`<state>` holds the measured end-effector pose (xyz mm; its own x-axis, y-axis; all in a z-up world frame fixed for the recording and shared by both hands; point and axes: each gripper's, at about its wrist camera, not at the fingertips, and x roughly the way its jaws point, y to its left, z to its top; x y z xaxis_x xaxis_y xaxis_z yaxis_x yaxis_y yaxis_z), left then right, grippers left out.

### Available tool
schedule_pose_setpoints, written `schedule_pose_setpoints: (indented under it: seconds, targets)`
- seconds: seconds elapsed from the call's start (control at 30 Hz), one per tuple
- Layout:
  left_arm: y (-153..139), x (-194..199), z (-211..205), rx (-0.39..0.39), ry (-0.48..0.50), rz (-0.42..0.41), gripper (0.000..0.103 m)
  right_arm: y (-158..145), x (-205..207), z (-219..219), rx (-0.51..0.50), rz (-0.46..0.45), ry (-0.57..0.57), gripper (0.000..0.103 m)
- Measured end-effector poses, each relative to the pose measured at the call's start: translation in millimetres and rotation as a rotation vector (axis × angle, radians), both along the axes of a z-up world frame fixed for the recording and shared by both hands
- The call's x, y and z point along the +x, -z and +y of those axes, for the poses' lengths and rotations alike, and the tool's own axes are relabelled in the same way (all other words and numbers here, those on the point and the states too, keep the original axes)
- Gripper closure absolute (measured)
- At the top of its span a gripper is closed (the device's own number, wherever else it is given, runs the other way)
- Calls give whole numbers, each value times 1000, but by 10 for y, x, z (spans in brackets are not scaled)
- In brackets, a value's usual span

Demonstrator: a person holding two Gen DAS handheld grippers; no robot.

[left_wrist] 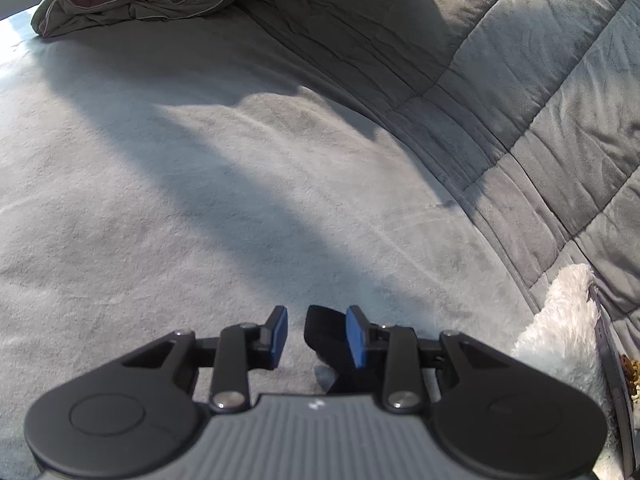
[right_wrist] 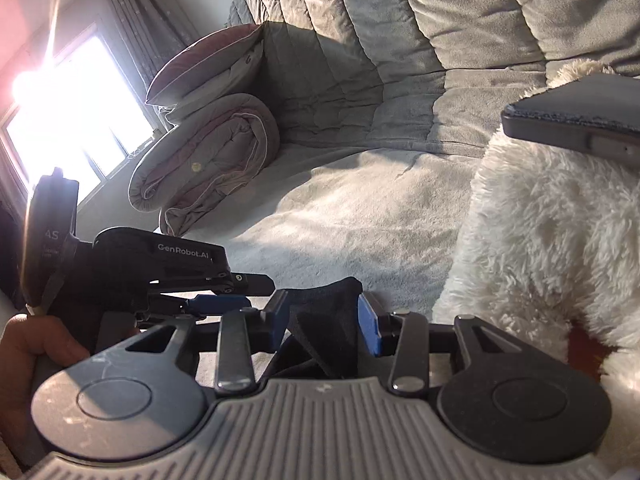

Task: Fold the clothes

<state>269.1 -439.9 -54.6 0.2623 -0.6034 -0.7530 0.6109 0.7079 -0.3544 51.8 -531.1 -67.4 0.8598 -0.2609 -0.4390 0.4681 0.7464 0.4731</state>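
Gripping a bunched piece of black cloth between its blue pads, the right gripper sits low in the middle of the right wrist view, jaws partly closed on the fabric. At the left of that view the left gripper reaches in sideways, a hand on its handle at the lower left edge. In the left wrist view, the left gripper stands partly open over the pale grey bedspread — the black cloth lies against its right pad, apparently loose rather than clamped, though the angle makes this hard to judge. A rolled grey quilt rests at the upper left, a white fluffy blanket fills the right side, and a dark phone-like slab lies on top of it. Quilted grey padding rises behind the bed.
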Motion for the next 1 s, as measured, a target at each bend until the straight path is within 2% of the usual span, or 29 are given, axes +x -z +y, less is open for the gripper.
schedule_pose_setpoints:
  seconds: [0.13,0.17,0.2,0.23,0.27,0.3,0.43,0.5,0.57,0.63,0.73,0.87,0.97,1.0]
  targets:
    - [162,121,-15,-51,-11,93,73,89,241,-80,-23,77,21,60]
    - [190,131,-10,-76,-6,119,76,137,258,-93,-12,80,13,64]
    - [210,130,-8,-96,-2,135,81,185,274,-107,0,82,5,73]
    - [217,118,-14,-108,3,137,87,229,274,-118,11,79,6,77]
    - [218,101,-26,-118,10,132,94,252,251,-111,6,72,20,92]
    - [208,76,-37,-127,17,117,95,260,220,-91,-12,64,39,100]
    - [90,-32,-105,-181,60,64,95,80,50,20,-108,31,117,101]
    - [44,-77,-155,-217,81,73,95,-37,-12,113,-209,63,170,102]
    - [24,-131,-224,-240,114,91,94,-120,-69,203,-339,135,237,102]
    - [26,-193,-293,-242,152,100,94,-156,-130,220,-402,169,277,102]
    - [55,-274,-379,-241,200,122,91,-194,-215,195,-453,181,328,102]
    - [29,-319,-350,-284,224,149,70,-259,-296,208,-490,141,339,100]
    - [-102,-327,-94,-294,189,107,57,-248,-270,206,-464,119,287,89]
    - [-148,-329,0,-296,175,91,51,-232,-247,208,-456,116,264,89]
